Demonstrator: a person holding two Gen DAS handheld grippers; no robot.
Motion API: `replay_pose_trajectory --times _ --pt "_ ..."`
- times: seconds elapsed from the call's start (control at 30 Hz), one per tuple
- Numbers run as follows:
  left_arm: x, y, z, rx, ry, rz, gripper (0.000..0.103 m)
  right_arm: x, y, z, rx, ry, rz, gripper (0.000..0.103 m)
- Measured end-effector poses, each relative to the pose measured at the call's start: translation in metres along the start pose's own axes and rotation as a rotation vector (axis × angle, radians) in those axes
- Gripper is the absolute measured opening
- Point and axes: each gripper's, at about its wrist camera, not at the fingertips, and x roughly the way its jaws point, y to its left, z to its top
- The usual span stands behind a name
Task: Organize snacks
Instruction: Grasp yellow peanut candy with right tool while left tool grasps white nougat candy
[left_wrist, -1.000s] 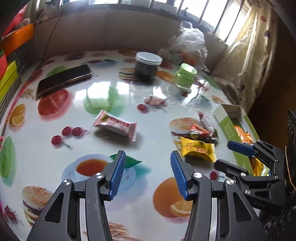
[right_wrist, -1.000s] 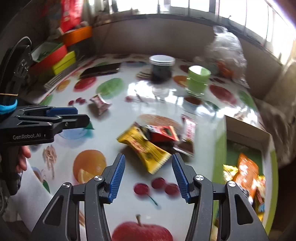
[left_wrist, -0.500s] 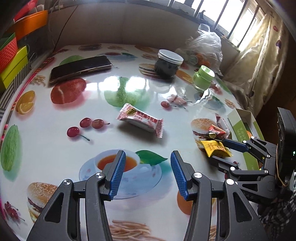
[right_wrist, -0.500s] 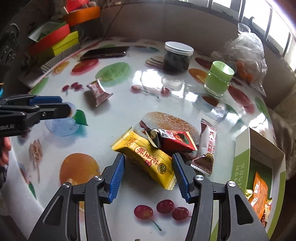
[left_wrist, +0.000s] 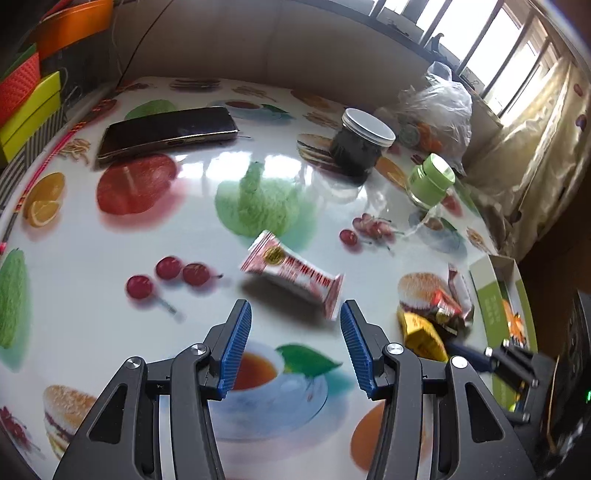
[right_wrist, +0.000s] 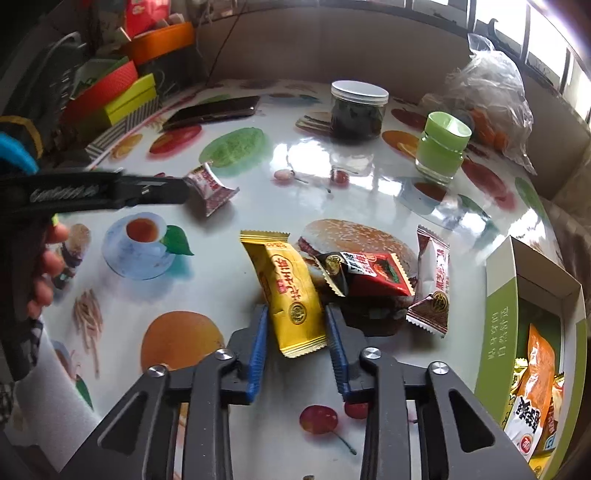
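Worktop (left_wrist: 92, 258): printed, glossy, carrying loose snacks. Green box (right_wrist: 498, 314) at the right edge, open-topped, some packets already inside, likely the collecting place. Right gripper (right_wrist: 295, 332): jaws part open, straddling the yellow pack (right_wrist: 291, 291), pads just beside its sides, not yet pinching. Left gripper (left_wrist: 291, 343): jaws wide, holding nothing, lined up short of the red-and-white pack (left_wrist: 291, 273), lying alone mid-worktop, probably its target. Red sachet (right_wrist: 373, 273) and a white pack (right_wrist: 432, 284) heaped beside the yellow one.

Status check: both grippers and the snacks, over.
Right gripper open, straddling yellow snack. Left gripper open, nearing pink snack. Red snack crowds yellow one.
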Motion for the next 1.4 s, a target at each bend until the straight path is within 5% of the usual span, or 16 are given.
replay_pose_trajectory --times 1.07,1.27,1.33,1.4 --pt "0.042 -0.009 0.034 -0.088 0.029 0.162 0.052 -0.013 -0.001 -0.019 0.046 -0.021 0.037 0.026" --pt "0.042 -0.015 0.03 -0.043 0.019 0.195 0.051 -0.012 -0.002 -0.019 0.052 -0.025 0.04 0.026" --pt "0.042 -0.016 0.029 -0.037 0.014 0.207 0.049 -0.013 -0.003 -0.02 0.055 -0.026 0.04 0.026" --pt "0.042 -0.016 0.029 -0.035 0.011 0.211 0.031 -0.014 -0.003 -0.021 0.062 -0.029 0.04 0.026"
